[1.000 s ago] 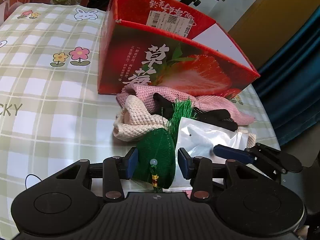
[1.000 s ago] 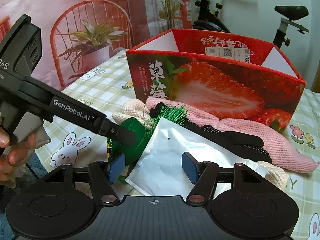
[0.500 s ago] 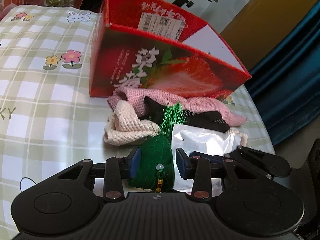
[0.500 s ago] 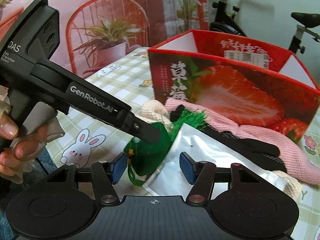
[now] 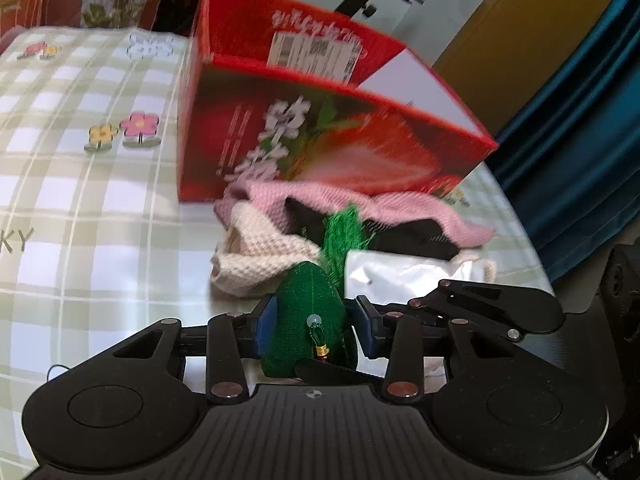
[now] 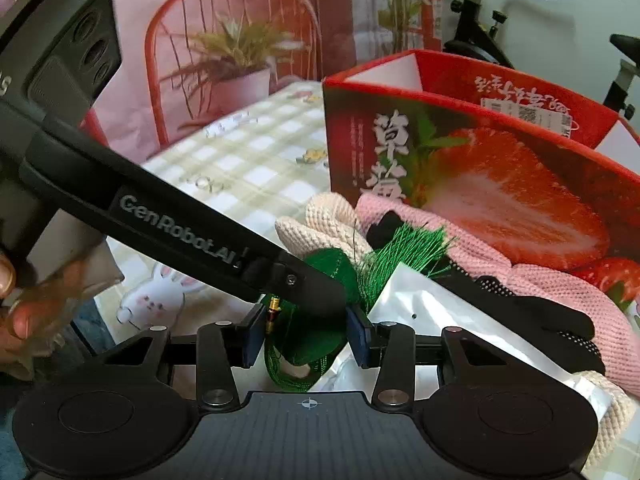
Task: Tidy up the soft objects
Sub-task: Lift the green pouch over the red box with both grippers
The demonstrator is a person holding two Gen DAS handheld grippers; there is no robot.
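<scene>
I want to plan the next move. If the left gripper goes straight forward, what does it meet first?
The left gripper already holds the green pouch. Straight ahead, it would likely meet the cream knitted cloth and green tassel first; depth is unclear.

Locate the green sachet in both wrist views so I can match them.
Left wrist: green sachet low centre, between the left gripper's blue pads.
Right wrist: same sachet low centre, partly behind the left gripper's black finger, its cord loop between the right gripper's pads.
Shared landmark: red strawberry box behind the pile.

Green pouch [image 5: 310,300] felt-like cloth; silver packet [image 6: 452,320] glossy; box [image 5: 320,136] printed cardboard.
</scene>
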